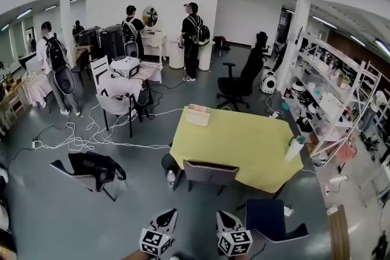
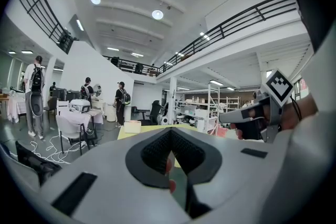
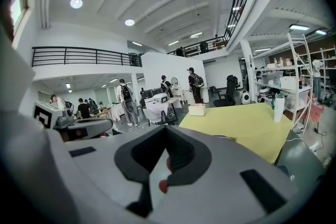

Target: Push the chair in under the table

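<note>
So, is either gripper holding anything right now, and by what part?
Nothing held. Left gripper and right gripper are both shut, empty, short of the chair.

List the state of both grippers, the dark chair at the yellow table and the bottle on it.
left gripper: shut, empty.
right gripper: shut, empty.
dark chair: upright, back at the near edge of the yellow table, apart from both grippers.
bottle: upright, at that table's right corner.
</note>
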`<state>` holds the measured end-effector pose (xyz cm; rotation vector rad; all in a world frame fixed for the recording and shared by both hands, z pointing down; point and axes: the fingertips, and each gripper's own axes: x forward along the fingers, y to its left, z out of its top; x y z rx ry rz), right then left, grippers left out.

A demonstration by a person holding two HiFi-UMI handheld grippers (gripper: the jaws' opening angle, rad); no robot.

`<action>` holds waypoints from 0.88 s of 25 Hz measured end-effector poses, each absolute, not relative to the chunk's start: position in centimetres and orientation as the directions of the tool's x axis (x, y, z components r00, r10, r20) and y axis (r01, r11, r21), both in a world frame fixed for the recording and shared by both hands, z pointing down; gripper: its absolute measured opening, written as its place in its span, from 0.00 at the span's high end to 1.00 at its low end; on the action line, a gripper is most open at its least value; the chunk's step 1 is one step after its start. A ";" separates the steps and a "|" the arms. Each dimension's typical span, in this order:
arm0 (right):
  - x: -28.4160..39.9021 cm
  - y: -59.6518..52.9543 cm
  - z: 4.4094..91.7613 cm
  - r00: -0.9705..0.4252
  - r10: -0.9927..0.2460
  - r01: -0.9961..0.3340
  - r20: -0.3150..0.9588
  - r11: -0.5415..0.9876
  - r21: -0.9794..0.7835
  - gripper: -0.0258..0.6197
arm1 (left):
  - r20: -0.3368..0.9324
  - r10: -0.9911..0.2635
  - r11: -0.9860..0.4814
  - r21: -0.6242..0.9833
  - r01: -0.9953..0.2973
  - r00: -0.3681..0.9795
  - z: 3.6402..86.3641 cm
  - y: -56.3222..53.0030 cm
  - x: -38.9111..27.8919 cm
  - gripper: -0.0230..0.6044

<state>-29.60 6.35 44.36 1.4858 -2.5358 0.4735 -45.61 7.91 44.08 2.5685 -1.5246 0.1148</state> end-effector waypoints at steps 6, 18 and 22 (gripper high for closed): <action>-27.6 7.1 44.1 -0.474 -0.837 -0.880 0.272 0.451 -0.145 0.94 | 0.155 -0.842 -0.508 0.091 -0.856 0.516 44.8 8.1 -42.6 0.95; -8.0 15.1 46.3 -0.001 -0.959 -0.989 0.283 -0.040 -0.140 0.94 | 0.191 -0.482 -0.855 0.112 -0.507 0.855 46.7 8.2 -23.2 0.95; -0.4 25.0 44.6 0.253 -0.922 -0.942 0.293 -0.303 -0.142 0.94 | 0.147 -0.255 -0.954 0.122 -0.273 0.956 44.8 13.9 -13.3 0.95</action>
